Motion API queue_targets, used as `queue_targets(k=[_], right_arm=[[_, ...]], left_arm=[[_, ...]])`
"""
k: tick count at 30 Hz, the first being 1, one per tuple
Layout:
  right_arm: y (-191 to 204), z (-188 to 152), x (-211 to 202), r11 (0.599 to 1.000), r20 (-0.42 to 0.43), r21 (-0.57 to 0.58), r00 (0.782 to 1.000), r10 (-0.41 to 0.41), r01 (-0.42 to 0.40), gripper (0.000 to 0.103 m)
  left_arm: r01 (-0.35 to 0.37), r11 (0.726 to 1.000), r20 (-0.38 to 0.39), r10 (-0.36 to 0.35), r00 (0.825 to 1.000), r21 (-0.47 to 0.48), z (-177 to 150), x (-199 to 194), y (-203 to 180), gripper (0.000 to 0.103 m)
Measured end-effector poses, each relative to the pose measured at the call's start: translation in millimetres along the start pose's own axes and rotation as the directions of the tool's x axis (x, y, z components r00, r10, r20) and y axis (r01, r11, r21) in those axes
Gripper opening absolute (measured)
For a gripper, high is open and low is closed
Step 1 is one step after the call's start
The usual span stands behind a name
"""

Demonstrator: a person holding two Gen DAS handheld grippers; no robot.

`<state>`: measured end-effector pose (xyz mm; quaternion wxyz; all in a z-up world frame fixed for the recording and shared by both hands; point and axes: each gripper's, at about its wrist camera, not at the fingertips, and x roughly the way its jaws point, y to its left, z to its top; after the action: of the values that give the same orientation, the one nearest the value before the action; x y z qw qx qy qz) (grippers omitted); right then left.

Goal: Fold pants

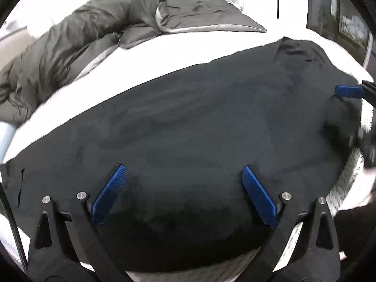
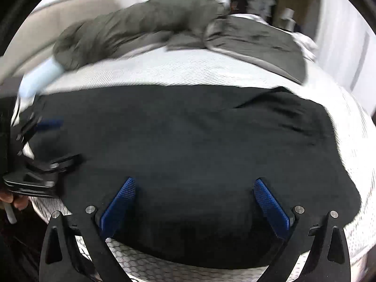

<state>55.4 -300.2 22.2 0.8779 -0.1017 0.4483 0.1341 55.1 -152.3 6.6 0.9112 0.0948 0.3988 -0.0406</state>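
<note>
Black pants (image 1: 188, 122) are lying flat across a white mattress (image 1: 145, 56). The left gripper (image 1: 183, 188) and right gripper (image 2: 195, 199) are hovering above them, both spread wide and grasping nothing.

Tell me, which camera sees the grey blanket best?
The right wrist view. There the grey blanket stretches whole across the far side of the bed, though blurred. The left wrist view shows the blanket too, but its left end runs out of the picture.

One pair of black pants (image 1: 188, 122) — two grippers, one grey duvet (image 1: 70, 47).
</note>
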Motion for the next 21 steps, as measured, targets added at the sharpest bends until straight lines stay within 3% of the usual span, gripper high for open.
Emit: queue_targets(k=[3, 7, 11, 13, 15, 18, 21], right_arm=[[9.0, -11.5, 21.9, 0.996, -0.073, -0.074, 0.996, -0.054, 0.048, 0.102], [-8.2, -18.0, 12.4, 0.995, -0.068, -0.065, 0.994, -0.081, 0.077, 0.102], [-43.8, -21.7, 8.9, 0.972, -0.072, -0.034, 0.969, -0.236, 0.234, 0.103], [-63.2, -23.1, 8.3, 0.963, -0.081, 0.015, 0.960, -0.268, 0.270, 0.103], [-78.6, -24.6, 4.6, 0.937, -0.080, 0.043, 0.936, -0.344, 0.348, 0.103], [-88.7, -23.8, 1.0, 0.930, -0.077, 0.078, 0.932, -0.354, 0.359, 0.103], [-75.9, -26.2, 2.0, 0.920, -0.079, 0.052, 0.920, -0.384, 0.388, 0.103]], left_arm=[[-0.014, 1.000, 0.010, 0.014, 1.000, -0.020, -3.5, 6.3, -8.9, 0.098], [0.013, 0.999, 0.024, -0.012, 1.000, -0.040, -3.4, 22.2, 4.7, 0.102], [0.031, 0.999, 0.033, -0.029, 0.999, -0.037, -7.0, 30.9, 15.8, 0.102], [0.036, 0.999, 0.033, -0.035, 0.999, -0.039, -7.3, 30.5, 17.4, 0.102], [0.039, 0.998, 0.027, -0.038, 0.999, -0.048, -6.0, 31.2, 19.7, 0.102], [0.037, 0.998, 0.016, -0.036, 0.999, -0.060, -3.0, 29.3, 19.4, 0.101], [0.107, 0.988, -0.010, -0.109, 0.994, -0.111, 4.3, 27.2, 27.7, 0.097]])
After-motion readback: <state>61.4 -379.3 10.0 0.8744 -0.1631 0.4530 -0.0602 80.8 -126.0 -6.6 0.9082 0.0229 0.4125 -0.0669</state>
